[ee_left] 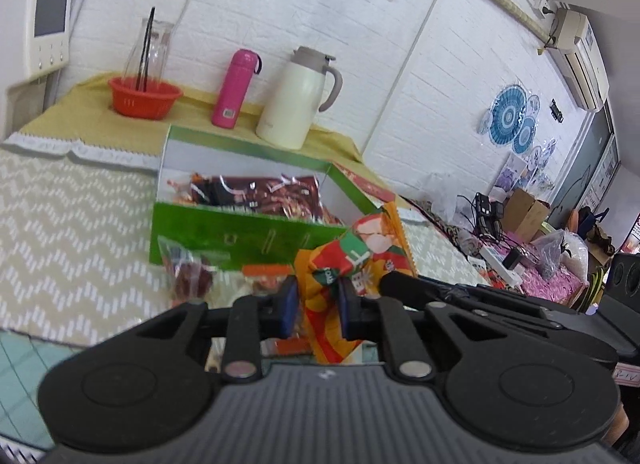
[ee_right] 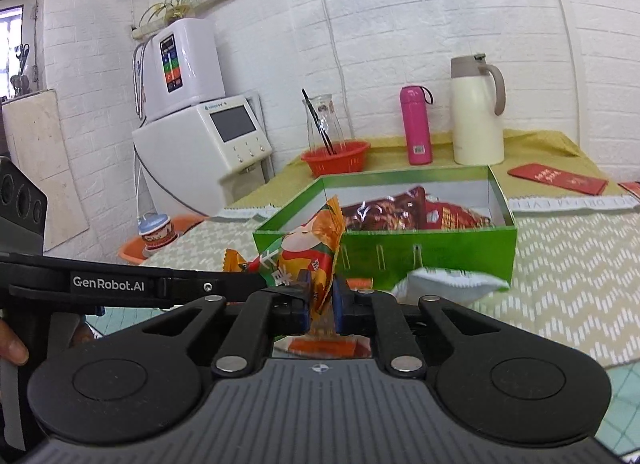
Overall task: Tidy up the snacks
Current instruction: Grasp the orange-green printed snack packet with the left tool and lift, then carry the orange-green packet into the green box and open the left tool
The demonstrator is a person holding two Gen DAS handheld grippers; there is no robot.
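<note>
Snacks in dark red wrappers (ee_right: 404, 210) lie inside the green box (ee_right: 432, 248), which stands open on the zigzag tablecloth (ee_right: 572, 264). Behind it, a red basket (ee_right: 336, 156) holds a glass carafe (ee_right: 322, 120) with a black stick in it. Both claws are closed on the same orange snack packet (ee_right: 316, 256). The left gripper (ee_left: 318, 304) pinches it at one end and the right gripper (ee_right: 322, 302) at the other end, with the blue pads pressing the foil from both sides. The packet is above the table, just in front of the near wall of the box, and it is crumpled between the claws. In the right wrist view its long axis stands nearly upright, and the serrated top edge points up toward the box. A white packet (ee_right: 452, 282) lies on the cloth beside the box.
</note>
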